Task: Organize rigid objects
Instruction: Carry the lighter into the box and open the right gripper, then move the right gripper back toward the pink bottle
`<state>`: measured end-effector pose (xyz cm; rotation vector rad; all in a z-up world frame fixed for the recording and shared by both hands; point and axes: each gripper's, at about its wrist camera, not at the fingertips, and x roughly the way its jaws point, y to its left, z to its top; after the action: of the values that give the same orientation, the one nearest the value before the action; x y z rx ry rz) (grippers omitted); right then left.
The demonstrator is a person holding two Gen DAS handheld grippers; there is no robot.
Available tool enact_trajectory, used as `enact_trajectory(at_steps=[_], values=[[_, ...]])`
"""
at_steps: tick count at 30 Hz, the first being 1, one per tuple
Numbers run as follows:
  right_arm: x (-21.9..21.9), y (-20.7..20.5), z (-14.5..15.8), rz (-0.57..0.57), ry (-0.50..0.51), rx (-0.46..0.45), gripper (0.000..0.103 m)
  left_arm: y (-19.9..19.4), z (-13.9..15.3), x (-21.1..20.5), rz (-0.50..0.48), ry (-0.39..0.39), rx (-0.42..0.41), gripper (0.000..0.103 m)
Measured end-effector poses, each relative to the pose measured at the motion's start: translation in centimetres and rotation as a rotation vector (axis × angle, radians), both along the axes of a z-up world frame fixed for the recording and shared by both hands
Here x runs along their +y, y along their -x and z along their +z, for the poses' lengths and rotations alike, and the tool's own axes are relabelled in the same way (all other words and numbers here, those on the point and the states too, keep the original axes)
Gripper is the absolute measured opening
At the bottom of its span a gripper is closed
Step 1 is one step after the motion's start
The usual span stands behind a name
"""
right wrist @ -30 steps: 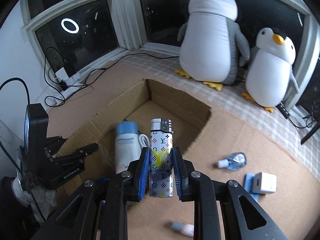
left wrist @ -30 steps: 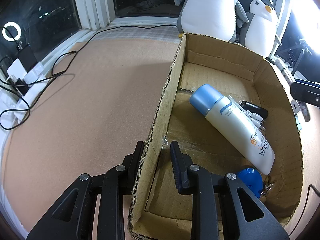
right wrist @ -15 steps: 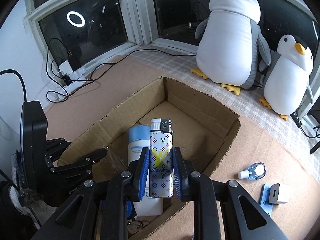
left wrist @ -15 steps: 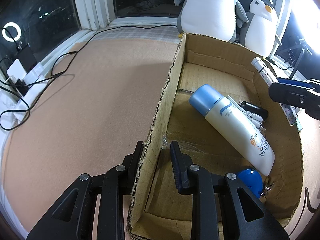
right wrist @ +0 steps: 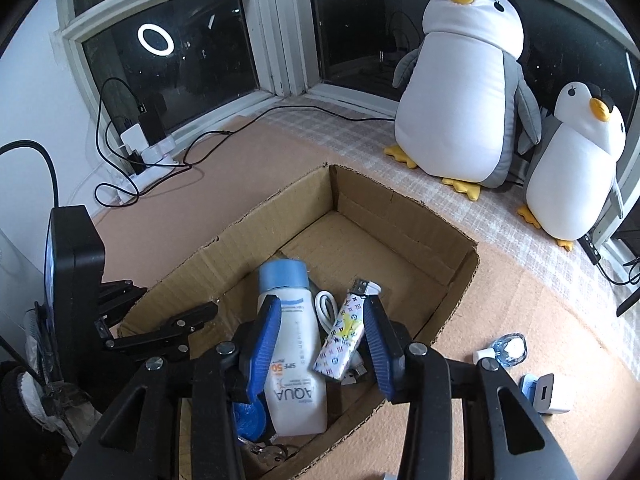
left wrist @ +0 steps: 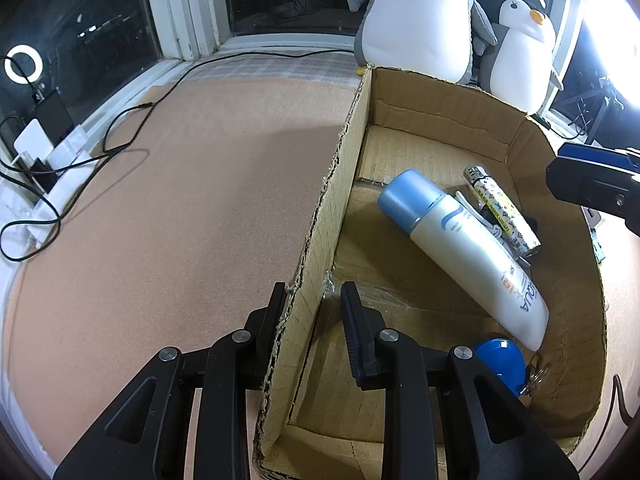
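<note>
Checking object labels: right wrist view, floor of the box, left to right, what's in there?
Blue disc → sunscreen bottle → white cable → patterned lighter.

I see the cardboard box (right wrist: 404, 236) sitting on the surface (left wrist: 180, 208), with the two plush penguins (right wrist: 464, 92) beyond its far side, by the window. Inside the box, the lotion bottle (right wrist: 290, 356) lies on the floor, its cap toward the far wall. The lighter (right wrist: 344, 334) lies tilted just to its right, resting on a coiled cable (right wrist: 326, 308). A round lid (left wrist: 500, 362) and keys (left wrist: 534, 378) sit at the bottle's near end. My left tool (left wrist: 312, 312) straddles the box's left wall, one finger inside, one outside. Right of the box, on the surface, lie a small bottle (right wrist: 504, 348) and, nearer, a charger block (right wrist: 546, 394). A power strip (right wrist: 150, 160) lies far left.
</note>
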<state>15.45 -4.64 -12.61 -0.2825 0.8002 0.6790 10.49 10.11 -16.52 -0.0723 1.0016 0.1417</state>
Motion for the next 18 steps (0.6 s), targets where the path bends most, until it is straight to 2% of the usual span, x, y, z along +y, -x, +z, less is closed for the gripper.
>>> enact_trajectory(at_steps=[8,18], values=[[-1.6,0.2,0.6,-0.017,-0.015,0.010,0.040,0.0,0.0,0.0,0.000,0.000,0.000,0.025],[-7.1,1.2,2.6,-0.085,-0.041,0.000,0.042,0.0,0.1,-0.1,0.000,0.000,0.001,0.025]])
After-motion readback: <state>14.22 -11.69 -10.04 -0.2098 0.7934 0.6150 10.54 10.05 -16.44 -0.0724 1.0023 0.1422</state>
